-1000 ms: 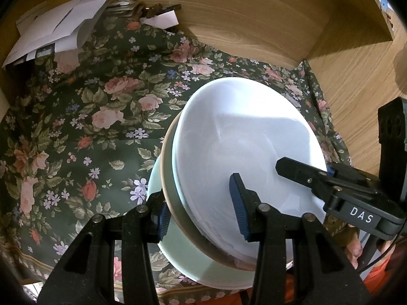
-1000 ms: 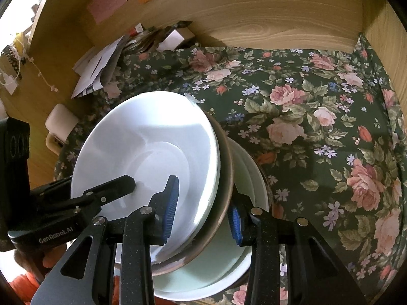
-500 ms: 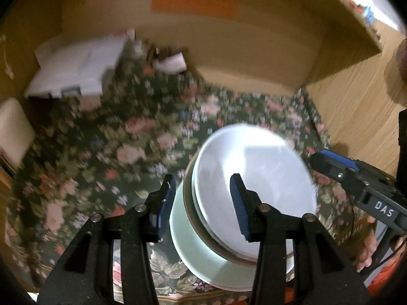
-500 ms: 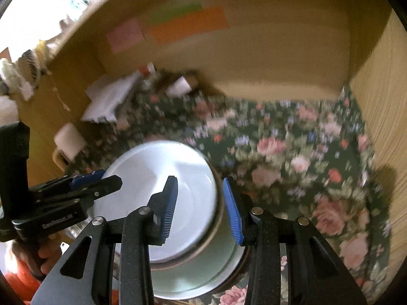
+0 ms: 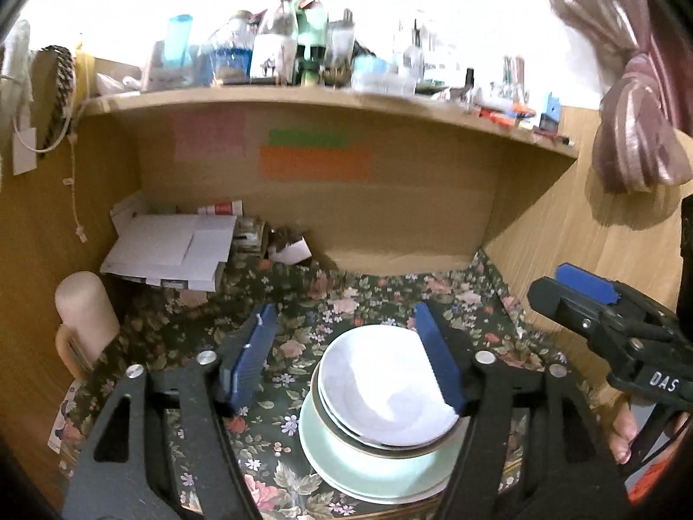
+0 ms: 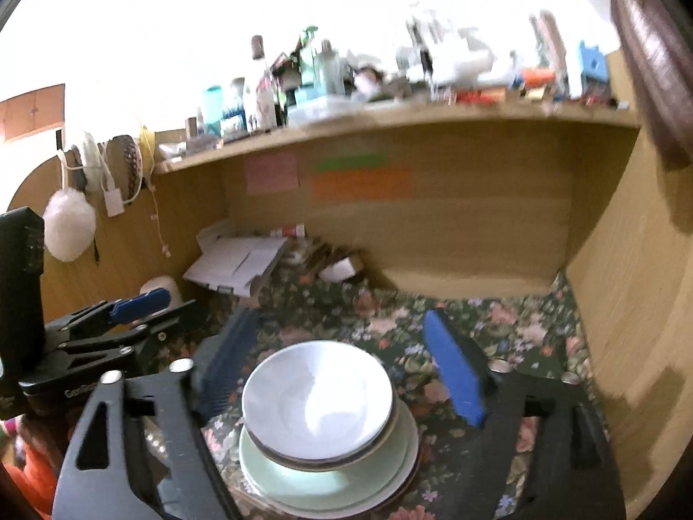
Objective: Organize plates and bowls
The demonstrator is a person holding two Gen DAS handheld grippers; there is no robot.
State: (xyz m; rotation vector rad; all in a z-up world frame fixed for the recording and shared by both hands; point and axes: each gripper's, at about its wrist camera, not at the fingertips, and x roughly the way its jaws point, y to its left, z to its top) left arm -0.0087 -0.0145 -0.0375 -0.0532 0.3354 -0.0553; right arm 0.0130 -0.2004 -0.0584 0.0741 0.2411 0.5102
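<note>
Stacked near the front edge of the desk, on its dark floral cloth: a white bowl on top, a brown-rimmed dish under it, a pale green plate at the bottom. Seen through the left wrist camera, left gripper above and in front of the stack, blue-padded fingers spreading wider, nothing pressed between them; bowl visible in the gap but lower down and untouched. Same story in the right wrist view: right gripper over the white bowl and pale green plate, fingers opening, clear of the crockery. Shown only by the left view: the right gripper coming in from the right side with a bare thumb below it, a pink curtain bunched at upper right, and a cream cylinder standing at the far left of the desk. Shown only by the right view: the left gripper entering from the left, a white fluffy puff hanging on the left wall, and wooden cupboards beyond it. Common to both: a pile of white papers at the far left corner, coloured sticky notes on the back panel, and an upper shelf crowded with bottles, blurred in the right view. Lowest layer beneath the green plate in the right view too smeared to make out.
</note>
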